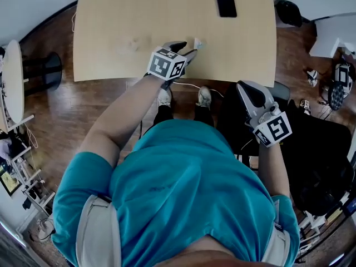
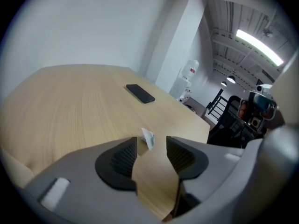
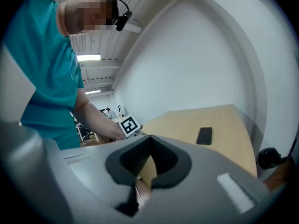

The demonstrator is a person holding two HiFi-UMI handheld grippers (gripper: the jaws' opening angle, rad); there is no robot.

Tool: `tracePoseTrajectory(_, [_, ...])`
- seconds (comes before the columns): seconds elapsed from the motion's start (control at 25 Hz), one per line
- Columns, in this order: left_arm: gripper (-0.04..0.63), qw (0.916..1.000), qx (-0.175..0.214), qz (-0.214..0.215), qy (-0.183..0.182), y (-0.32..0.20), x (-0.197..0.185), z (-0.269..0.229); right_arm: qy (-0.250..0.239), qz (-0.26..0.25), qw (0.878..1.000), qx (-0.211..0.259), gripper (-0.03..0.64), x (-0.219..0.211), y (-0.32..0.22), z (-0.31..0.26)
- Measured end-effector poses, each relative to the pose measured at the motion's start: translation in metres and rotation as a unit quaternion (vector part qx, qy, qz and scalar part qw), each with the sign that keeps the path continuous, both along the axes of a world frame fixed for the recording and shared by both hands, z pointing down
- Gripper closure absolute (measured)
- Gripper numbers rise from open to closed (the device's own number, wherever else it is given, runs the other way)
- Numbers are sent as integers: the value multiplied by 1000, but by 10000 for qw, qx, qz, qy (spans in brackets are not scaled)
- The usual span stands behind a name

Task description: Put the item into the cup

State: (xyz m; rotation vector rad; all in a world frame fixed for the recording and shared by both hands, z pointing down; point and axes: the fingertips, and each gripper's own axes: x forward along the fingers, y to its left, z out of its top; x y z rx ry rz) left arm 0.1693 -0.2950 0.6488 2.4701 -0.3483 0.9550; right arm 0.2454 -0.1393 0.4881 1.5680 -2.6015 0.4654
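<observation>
Pale wooden surface point(image 1: 111, 26) fills the top of the head view, with a dark phone point(image 1: 225, 1) lying flat toward 1 o'clock, near its far edge. At the near edge, around 6 o'clock, the left gripper point(image 1: 188, 51) reaches over the wood. Its fingers point(image 2: 122, 160) stand apart, gripping nothing. A small white item point(image 2: 147, 138) sits on the surface just beyond the fingertips, in line with the gap between them. The right gripper point(image 1: 248, 93) hangs off the surface at 4 o'clock from the left one, beside a dark chair point(image 1: 317, 149) — its fingers point(image 3: 128, 157) are closed tip to tip, with nothing between them.
</observation>
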Motion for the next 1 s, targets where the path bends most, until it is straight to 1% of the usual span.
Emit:
tracePoseTrajectory(0.2, [412, 9989, -162, -75, -425, -8, 13, 25, 43, -16, 10000, -71, 614, 6, -4, 13])
tracePoseTrajectory(0.32, [417, 9979, -148, -119, -623, -13, 15, 38, 86, -66, 9999, -50, 614, 6, -8, 14])
tracePoseTrajectory(0.48, [525, 9963, 87, -230, -828, -20, 17, 39, 115, -88, 9999, -40, 614, 7, -9, 14])
tracePoseTrajectory(0.52, [571, 9960, 119, -245, -847, -20, 18, 39, 125, -89, 9999, -43, 614, 8, -8, 14])
tracePoseTrajectory(0.56, [587, 9961, 140, -240, -843, -19, 18, 39, 132, -89, 9999, -55, 614, 8, -8, 15])
tracePoseTrajectory(0.6, [589, 9963, 150, -213, -818, -18, 19, 39, 137, -88, 9998, -77, 614, 9, -7, 16])
tracePoseTrajectory(0.8, [591, 9980, 104, -13, -621, -9, 22, 38, 137, -100, 9997, -153, 614, 7, -8, 18])
tracePoseTrajectory(1.0, [591, 9991, 76, 20, -407, -5, 19, 25, 141, -186, 9996, -148, 614, -2, -13, 15])
